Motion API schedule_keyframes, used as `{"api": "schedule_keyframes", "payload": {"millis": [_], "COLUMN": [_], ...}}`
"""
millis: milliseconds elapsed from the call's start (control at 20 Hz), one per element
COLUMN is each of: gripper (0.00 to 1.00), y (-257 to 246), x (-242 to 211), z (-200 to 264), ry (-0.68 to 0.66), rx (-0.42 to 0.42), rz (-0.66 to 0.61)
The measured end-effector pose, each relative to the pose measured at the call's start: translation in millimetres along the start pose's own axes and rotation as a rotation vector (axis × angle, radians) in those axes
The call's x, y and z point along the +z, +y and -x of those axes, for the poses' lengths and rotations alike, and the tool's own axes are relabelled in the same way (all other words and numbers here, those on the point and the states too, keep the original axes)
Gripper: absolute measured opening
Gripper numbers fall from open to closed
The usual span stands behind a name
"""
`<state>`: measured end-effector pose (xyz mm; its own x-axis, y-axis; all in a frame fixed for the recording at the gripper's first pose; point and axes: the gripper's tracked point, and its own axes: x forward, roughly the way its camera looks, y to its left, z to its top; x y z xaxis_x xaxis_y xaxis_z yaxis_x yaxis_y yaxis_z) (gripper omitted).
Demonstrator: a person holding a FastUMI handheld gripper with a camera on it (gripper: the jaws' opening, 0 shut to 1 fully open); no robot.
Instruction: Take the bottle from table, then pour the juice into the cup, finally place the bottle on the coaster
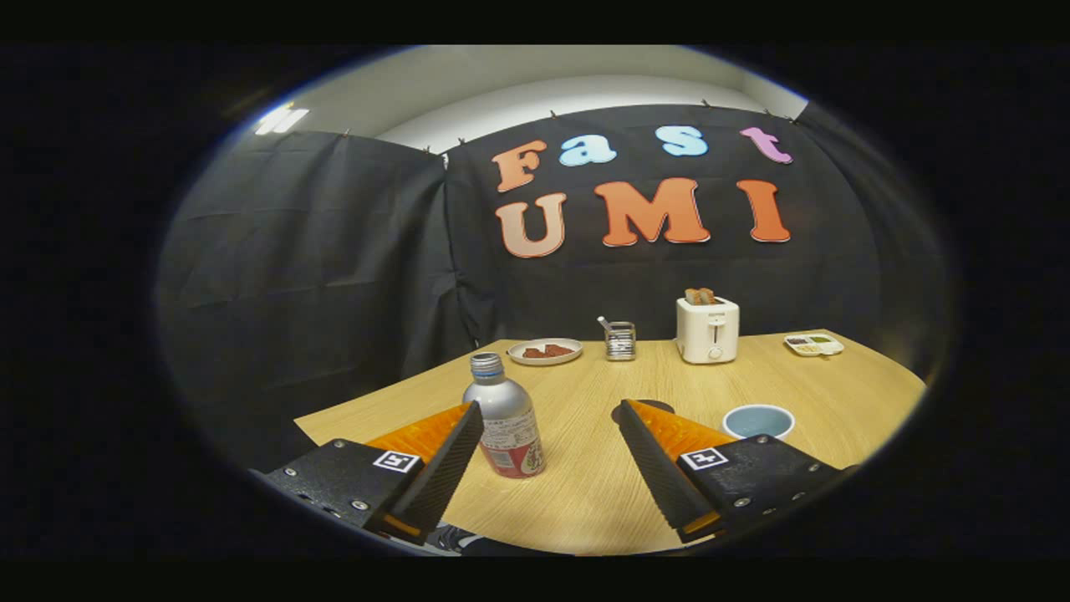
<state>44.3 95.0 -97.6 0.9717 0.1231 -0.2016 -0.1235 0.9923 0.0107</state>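
**Claw wide open, bottle not gripped yet**

Claw [547,410] is sitting wide open above the tabletop [585,493], holding nothing. Bottle [504,418] is standing upright just inside the left finger, close to its tip, possibly touching; can't tell for sure. It's well apart from the right finger, so it's off-centre in the gap.

Cup [758,420] is sitting just beyond the right finger, outboard of it. A dark round thing peeking behind the right fingertip is probably the coaster [656,406]; mostly hidden.

Further ahead, near the booth wall: plate [545,351] with brownish food, metal holder [619,340], toaster [707,329] with 2 slices up, small tray [813,344].

Risks as I judge them:
- Closing from here, the left finger is likely hitting first and shoving or tipping the bottle before the right one arrives. Cause: off-centre approach.
- Bottle looks smooth metal, capped; a high or shallow grip could be slipping during the tilt.
- Cap appears to be on, so the pour may be yielding nothing.
- Cup and coaster are sitting close together, so swinging to the coaster could be clipping the cup.

Writing: bottle label has print, too small to read. Square markers on both fingers, not legible.
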Motion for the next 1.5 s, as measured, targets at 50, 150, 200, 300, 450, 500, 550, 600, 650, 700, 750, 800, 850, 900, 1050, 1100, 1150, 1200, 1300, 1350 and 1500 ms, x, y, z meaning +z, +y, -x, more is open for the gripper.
{"api": "schedule_keyframes", "payload": {"millis": [50, 150, 200, 300, 450, 500, 550, 600, 650, 700, 750, 800, 850, 900, 1050, 1100, 1150, 1200, 1300, 1350, 1500], "gripper": [0.97, 0.98, 0.98, 0.98, 0.97, 0.97, 0.97, 0.97, 0.97, 0.97, 0.97, 0.97, 0.97, 0.97, 0.97, 0.96, 0.95, 0.94, 0.89, 0.86, 0.80], "y": [5, 14, 17, 17, 29, 32, 35, 36, 38, 39, 41, 43, 45, 46, 46, 46, 44, 43, 41, 40, 38], "x": [-6, -18, -21, -28, -44, -46, -47, -49, -51, -53, -55, -55, -57, -61, -69, -72, -75, -77, -83, -80, -79], "z": [-5, -14, -18, -28, -43, -48, -53, -57, -62, -66, -70, -74, -78, -80, -89, -91, -93, -95, -98, -97, -98], "ry": [0.008, 0.022, 0.022, 0.007, 0.023, 0.024, 0.023, 0.028, 0.034, 0.041, 0.047, 0.050, 0.052, 0.058, 0.072, 0.076, 0.085, 0.089, 0.108, 0.101, 0.105], "rx": [0.005, 0.018, 0.020, -0.001, 0.008, 0.011, 0.015, 0.012, 0.009, 0.003, 0.002, 0.000, -0.001, -0.005, -0.034, -0.039, -0.049, -0.058, -0.064, -0.062, -0.060], "rz": [0.003, 0.006, 0.009, 0.022, 0.006, -0.009, -0.028, -0.044, -0.052, -0.052, -0.045, -0.036, -0.026, -0.014, 0.009, 0.014, 0.016, 0.012, -0.008, -0.019, -0.051]}}
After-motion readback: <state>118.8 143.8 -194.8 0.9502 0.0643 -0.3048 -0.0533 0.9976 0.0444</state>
